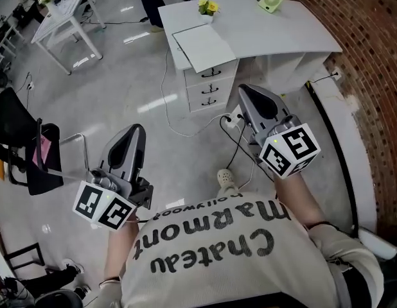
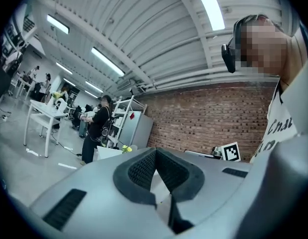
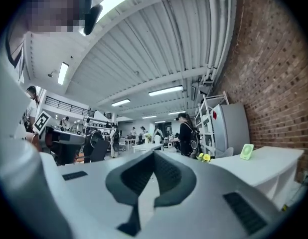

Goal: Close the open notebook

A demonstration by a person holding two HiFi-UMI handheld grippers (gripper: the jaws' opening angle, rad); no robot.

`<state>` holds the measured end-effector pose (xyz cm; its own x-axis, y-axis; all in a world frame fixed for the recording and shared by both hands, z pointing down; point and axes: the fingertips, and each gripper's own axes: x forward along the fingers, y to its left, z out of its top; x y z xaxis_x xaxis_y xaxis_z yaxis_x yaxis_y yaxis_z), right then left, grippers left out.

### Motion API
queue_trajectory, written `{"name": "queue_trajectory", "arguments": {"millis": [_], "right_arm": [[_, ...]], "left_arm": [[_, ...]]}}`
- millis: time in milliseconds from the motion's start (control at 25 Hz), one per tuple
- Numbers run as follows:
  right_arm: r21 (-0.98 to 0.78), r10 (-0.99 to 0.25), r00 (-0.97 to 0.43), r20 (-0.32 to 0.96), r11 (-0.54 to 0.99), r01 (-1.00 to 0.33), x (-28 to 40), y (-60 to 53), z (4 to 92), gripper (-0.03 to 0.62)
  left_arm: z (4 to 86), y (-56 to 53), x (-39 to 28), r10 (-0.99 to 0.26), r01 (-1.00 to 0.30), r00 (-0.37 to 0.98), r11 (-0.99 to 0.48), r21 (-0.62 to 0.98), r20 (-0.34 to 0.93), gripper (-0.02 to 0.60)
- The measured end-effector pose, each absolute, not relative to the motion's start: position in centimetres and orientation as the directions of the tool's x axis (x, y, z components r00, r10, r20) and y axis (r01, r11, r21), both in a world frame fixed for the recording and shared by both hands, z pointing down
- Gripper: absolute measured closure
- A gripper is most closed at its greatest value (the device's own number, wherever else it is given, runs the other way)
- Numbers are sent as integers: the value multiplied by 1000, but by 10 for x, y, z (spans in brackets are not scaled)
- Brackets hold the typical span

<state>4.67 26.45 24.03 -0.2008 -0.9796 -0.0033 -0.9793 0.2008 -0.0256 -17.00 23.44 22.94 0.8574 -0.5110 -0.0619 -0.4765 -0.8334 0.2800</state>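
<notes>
A brick wall (image 1: 372, 56) runs along the right. At the far side stands a white desk (image 1: 282, 34) with a drawer unit (image 1: 211, 88) under its left part. Well short of the desk, the left gripper (image 1: 137, 131) at near left and the right gripper (image 1: 245, 91) at near right are both held level, each with its jaws clenched together on nothing. The notebook (image 1: 203, 45) lies flat on the desk's left part, white pages up, its near corner overhanging the drawers. Farther back stand a small green fan (image 1: 270, 1) and yellow flowers (image 1: 207, 6).
</notes>
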Motion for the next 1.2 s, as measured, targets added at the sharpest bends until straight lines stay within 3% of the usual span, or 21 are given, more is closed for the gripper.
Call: {"name": "queue_trajectory", "arguments": {"millis": [1000, 1200], "right_arm": [[-27, -920, -390, 37, 390, -921, 192, 79, 252, 591], [-79, -912, -402, 88, 396, -915, 209, 78, 288, 591]], "left_arm": [[238, 91, -42, -717, -653, 688, -678, 337, -110, 581], [269, 94, -33, -747, -689, 663, -631, 356, -42, 581]]}}
